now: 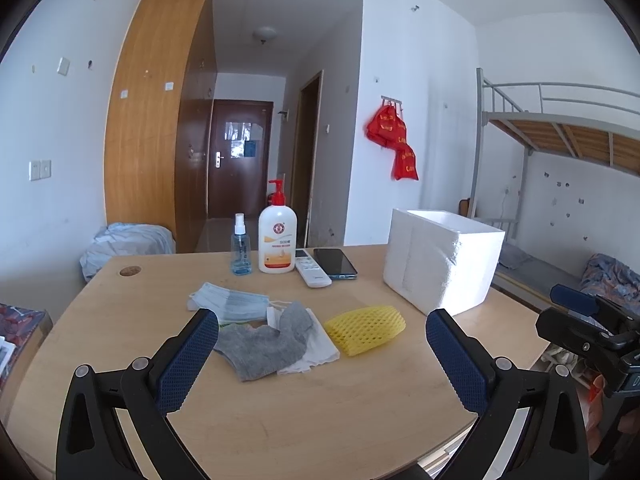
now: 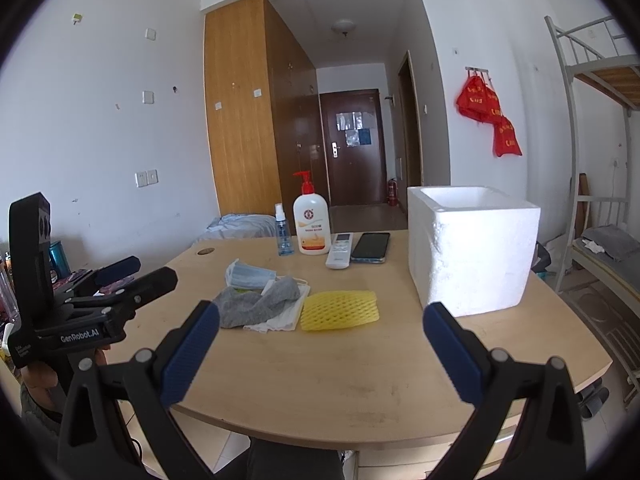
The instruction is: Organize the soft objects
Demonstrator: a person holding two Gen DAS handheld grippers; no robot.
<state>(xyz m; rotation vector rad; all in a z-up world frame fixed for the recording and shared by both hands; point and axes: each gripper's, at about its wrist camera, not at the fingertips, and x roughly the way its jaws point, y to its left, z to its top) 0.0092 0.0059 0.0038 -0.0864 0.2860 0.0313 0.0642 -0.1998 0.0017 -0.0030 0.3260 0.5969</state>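
Two claws wide, empty: left claw (image 1: pixel 322 330) reads "GenRobot.AI"; right claw (image 2: pixel 321 322); pump-bottle (image 2: pixel 311 225) label illegible.

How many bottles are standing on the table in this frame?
2, side by side at the table's far edge: the small blue spray bottle, and the white pump bottle with a red pump, between it and the remote. None seems hidden.

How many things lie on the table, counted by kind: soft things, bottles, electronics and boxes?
Soft things: 4 (face mask, grey sock, white tissue, yellow foam net)
Bottles: 2 (spray bottle, lotion bottle)
Electronics: 2 (remote, phone)
Boxes: 1 (foam box)
Total: 9
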